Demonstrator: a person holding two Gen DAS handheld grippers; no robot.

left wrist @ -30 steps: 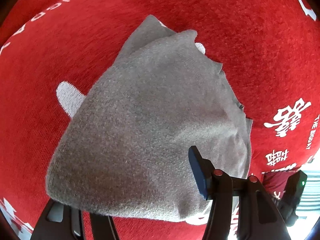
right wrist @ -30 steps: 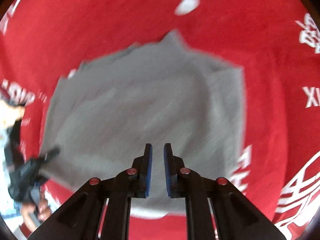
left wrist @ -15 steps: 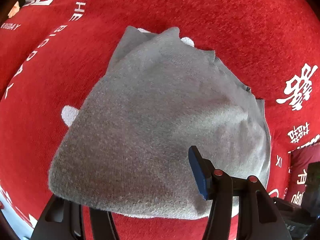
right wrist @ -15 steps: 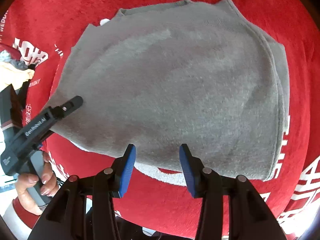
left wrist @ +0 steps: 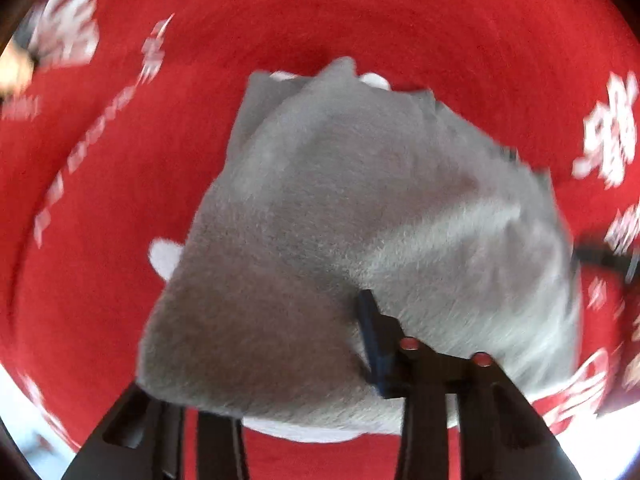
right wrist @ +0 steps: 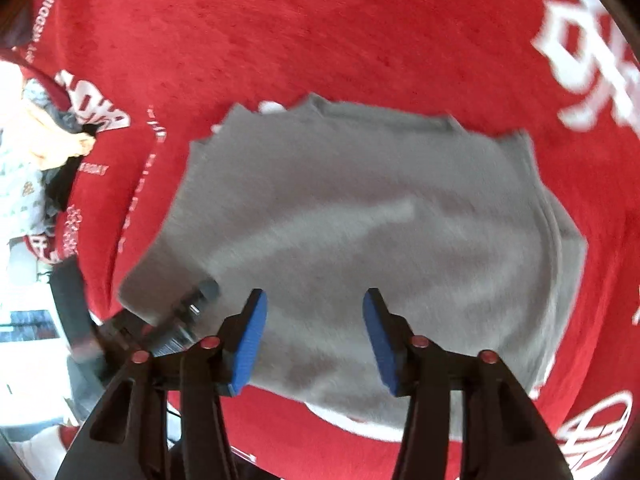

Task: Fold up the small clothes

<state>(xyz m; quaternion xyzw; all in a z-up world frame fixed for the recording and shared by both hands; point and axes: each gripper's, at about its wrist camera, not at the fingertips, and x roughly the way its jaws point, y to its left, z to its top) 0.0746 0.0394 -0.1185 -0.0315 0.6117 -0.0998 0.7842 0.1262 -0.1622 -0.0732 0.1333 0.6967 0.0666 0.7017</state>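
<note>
A folded grey knit garment (left wrist: 360, 248) lies on a red cloth (left wrist: 360, 12); it also shows in the right wrist view (right wrist: 380, 220). My left gripper (left wrist: 280, 360) is wide open with the garment's near edge between its jaws; the left finger is hidden under the fabric and the right pad (left wrist: 370, 344) rests on top. My right gripper (right wrist: 312, 340) is open and empty just above the garment's near edge. The left gripper (right wrist: 192, 308) shows in the right wrist view at the garment's left corner.
The red cloth (right wrist: 320, 20) carries white printed letters and characters (right wrist: 588, 68). A pile of other clothes (right wrist: 36, 152) lies at the far left edge. The cloth's edge and a light floor show at the lower left.
My right gripper has opened wide, from nearly shut a second ago, and pulled back to the garment's near edge. My left gripper has drawn back a little; the garment lies lower and smaller in view.
</note>
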